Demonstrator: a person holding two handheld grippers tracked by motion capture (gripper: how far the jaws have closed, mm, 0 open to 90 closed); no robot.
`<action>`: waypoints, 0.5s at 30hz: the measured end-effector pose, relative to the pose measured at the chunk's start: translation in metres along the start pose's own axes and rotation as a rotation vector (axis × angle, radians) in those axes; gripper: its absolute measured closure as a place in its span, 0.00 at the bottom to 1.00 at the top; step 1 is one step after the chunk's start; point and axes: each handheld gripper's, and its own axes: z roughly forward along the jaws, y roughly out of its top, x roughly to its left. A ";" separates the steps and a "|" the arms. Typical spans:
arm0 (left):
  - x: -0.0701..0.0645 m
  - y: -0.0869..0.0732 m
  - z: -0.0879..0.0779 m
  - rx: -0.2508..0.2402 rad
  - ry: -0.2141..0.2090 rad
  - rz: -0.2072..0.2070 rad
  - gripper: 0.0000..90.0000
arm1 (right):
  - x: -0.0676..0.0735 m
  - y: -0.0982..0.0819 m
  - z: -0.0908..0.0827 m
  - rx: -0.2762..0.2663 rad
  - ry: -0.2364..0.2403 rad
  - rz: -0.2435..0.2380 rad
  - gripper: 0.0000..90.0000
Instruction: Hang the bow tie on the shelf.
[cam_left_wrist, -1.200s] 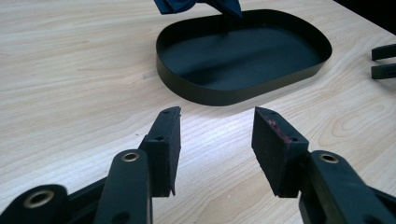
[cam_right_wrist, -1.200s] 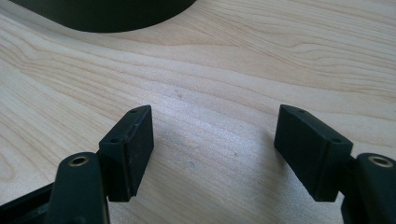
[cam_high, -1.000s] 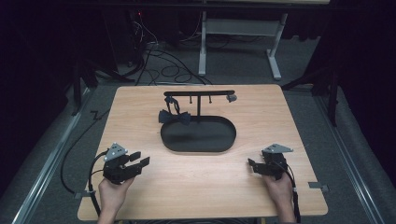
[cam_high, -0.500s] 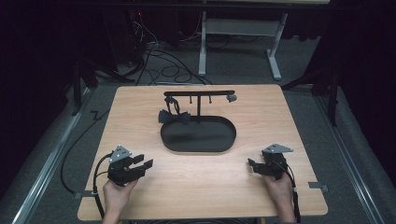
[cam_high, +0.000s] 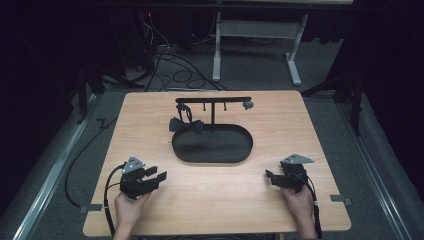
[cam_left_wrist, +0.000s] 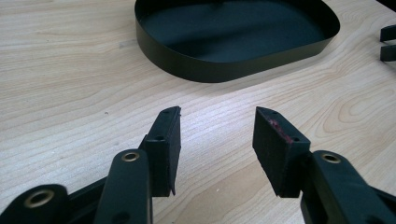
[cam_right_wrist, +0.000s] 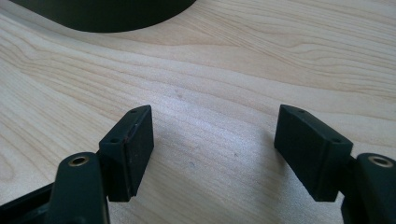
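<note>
A black oval tray (cam_high: 212, 160) lies at the middle of the wooden table (cam_high: 150, 115). A black T-shaped stand (cam_high: 212, 100) with small hooks rises from its far edge. A dark bow tie (cam_high: 186, 125) hangs from the stand's left end, and a small grey piece (cam_high: 248, 104) sits at the bar's right end. My left gripper (cam_high: 156, 173) rests near the front left, open and empty, pointing toward the tray (cam_left_wrist: 233, 65). My right gripper (cam_high: 269, 177) rests at the front right, open and empty. The left gripper (cam_left_wrist: 217, 116) and the right gripper (cam_right_wrist: 215, 116) each have bare wood between their pads.
The tray's dark wall (cam_right_wrist: 102, 16) lies just ahead of the right gripper. The other gripper's jaw tips (cam_left_wrist: 387, 42) show far off in the left gripper view. Cables (cam_high: 165, 55) and a white frame (cam_high: 295, 65) lie on the floor behind the table.
My left gripper has shifted slightly to the right along the table's front. The right gripper has stayed put.
</note>
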 end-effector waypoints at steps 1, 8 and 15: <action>0.000 0.000 0.000 0.002 -0.001 0.000 0.58 | 0.000 0.000 0.000 0.000 0.000 -0.001 0.33; -0.002 -0.003 0.009 0.021 -0.012 -0.001 0.58 | 0.000 0.000 0.000 -0.001 0.000 -0.002 0.33; -0.003 -0.005 0.015 0.030 -0.006 -0.001 0.58 | 0.000 0.000 0.000 0.001 0.000 -0.004 0.33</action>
